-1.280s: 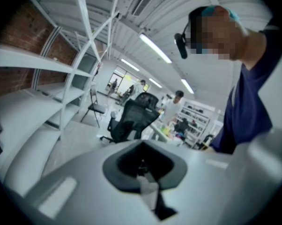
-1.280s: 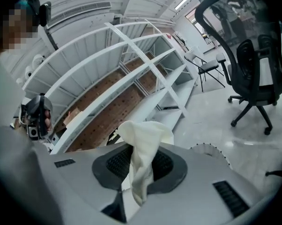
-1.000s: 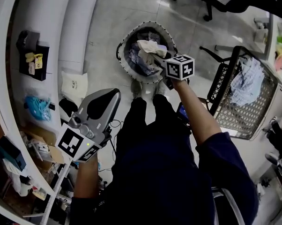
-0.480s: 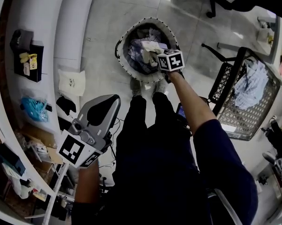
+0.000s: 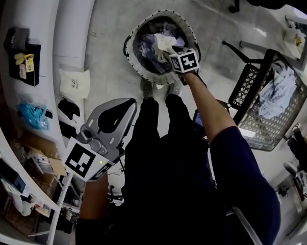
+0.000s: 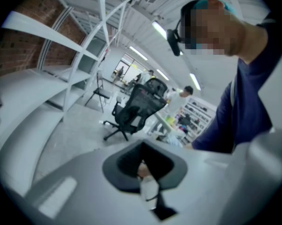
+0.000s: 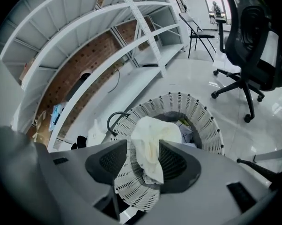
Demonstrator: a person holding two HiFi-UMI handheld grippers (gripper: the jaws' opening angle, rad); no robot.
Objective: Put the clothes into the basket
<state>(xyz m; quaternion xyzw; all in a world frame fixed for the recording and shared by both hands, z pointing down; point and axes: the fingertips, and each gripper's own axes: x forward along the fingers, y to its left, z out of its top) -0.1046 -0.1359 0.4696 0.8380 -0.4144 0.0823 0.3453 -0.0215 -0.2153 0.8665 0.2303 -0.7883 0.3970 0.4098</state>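
A round white-ribbed basket (image 5: 139,73) (image 7: 204,118) stands on the floor in front of my feet, with several clothes inside. My right gripper (image 5: 172,52) (image 7: 143,154) hangs just above its near rim and points down into it. Its jaws have just been opening. A white cloth (image 5: 164,42) (image 7: 152,142) still hangs between them, lying against the right pad and apart from the left one. My left gripper (image 5: 118,114) (image 6: 142,161) is held back at waist height on the left, shut with nothing in it.
A black wire cart (image 5: 255,129) with pale clothes (image 5: 277,88) stands at the right. A black office chair (image 7: 253,46) is beyond the basket. White shelves (image 5: 46,45) curve along the left, with a white bag (image 5: 74,83) on the floor below them.
The right gripper has sunk toward the basket with the white cloth, which now hangs over the clothes inside. The left gripper has dropped a little.
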